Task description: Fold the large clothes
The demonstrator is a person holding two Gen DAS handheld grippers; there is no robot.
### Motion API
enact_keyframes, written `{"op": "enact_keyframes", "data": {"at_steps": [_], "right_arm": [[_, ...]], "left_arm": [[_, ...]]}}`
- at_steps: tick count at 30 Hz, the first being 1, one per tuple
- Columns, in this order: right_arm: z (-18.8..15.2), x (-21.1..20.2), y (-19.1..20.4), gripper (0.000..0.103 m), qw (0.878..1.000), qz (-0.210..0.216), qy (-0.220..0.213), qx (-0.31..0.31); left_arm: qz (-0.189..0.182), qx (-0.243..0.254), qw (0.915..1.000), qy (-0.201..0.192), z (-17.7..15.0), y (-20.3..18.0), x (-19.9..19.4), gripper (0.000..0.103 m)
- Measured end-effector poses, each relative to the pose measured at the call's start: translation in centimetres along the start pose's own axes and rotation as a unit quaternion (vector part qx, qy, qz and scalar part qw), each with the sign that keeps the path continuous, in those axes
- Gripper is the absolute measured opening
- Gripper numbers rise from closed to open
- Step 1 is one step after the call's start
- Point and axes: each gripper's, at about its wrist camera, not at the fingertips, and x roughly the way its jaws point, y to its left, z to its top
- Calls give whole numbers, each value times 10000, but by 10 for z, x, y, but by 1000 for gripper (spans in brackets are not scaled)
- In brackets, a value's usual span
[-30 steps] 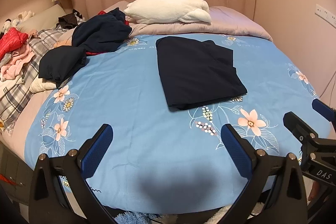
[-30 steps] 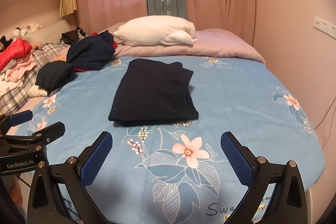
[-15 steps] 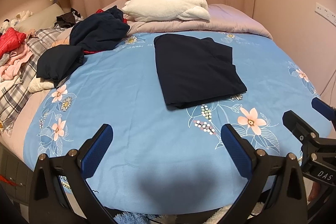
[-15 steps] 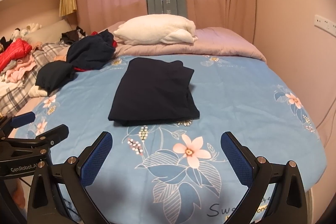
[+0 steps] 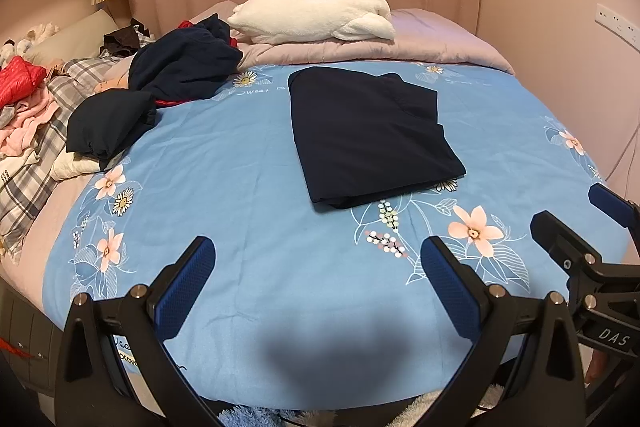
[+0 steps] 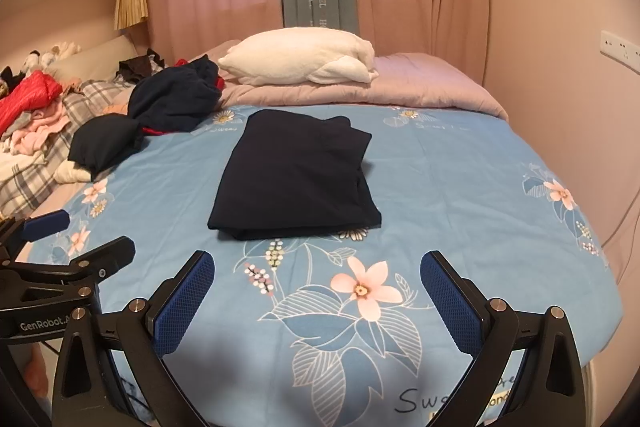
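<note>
A folded dark navy garment (image 5: 368, 135) (image 6: 296, 175) lies flat in the middle of the blue floral bedspread (image 5: 240, 227) (image 6: 460, 187). My left gripper (image 5: 318, 259) hovers open near the bed's front edge, well short of the garment, with nothing between its blue pads. My right gripper (image 6: 316, 271) is also open and holds nothing, a little in front of the garment. In the left wrist view the right gripper (image 5: 580, 223) shows at the right edge; in the right wrist view the left gripper (image 6: 80, 243) shows at the left.
A heap of unfolded dark navy clothes (image 5: 160, 87) (image 6: 160, 111) sits at the back left. Red, pink and plaid clothes (image 5: 28, 107) pile up further left. A white pillow (image 5: 312, 15) rests on a pink quilt (image 5: 420, 43) at the far side. A wall stands to the right.
Both views have shifted only slightly; the grippers drifted a little while staying open. The folded garment has not moved.
</note>
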Motion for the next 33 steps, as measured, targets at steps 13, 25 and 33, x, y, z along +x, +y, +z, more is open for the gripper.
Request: {"op": "enact_keyframes", "data": {"at_steps": [13, 25, 33], "right_arm": [[1, 2, 0, 102, 10000, 1, 26, -11], [-1, 3, 0, 102, 10000, 18, 43, -28], [-4, 3, 0, 102, 10000, 16, 54, -7]], "left_arm": [[4, -28, 10000, 21, 0, 0, 1, 103], [-2, -57, 10000, 48, -1, 5, 3, 103], [4, -76, 10000, 45, -1, 5, 3, 103]]}}
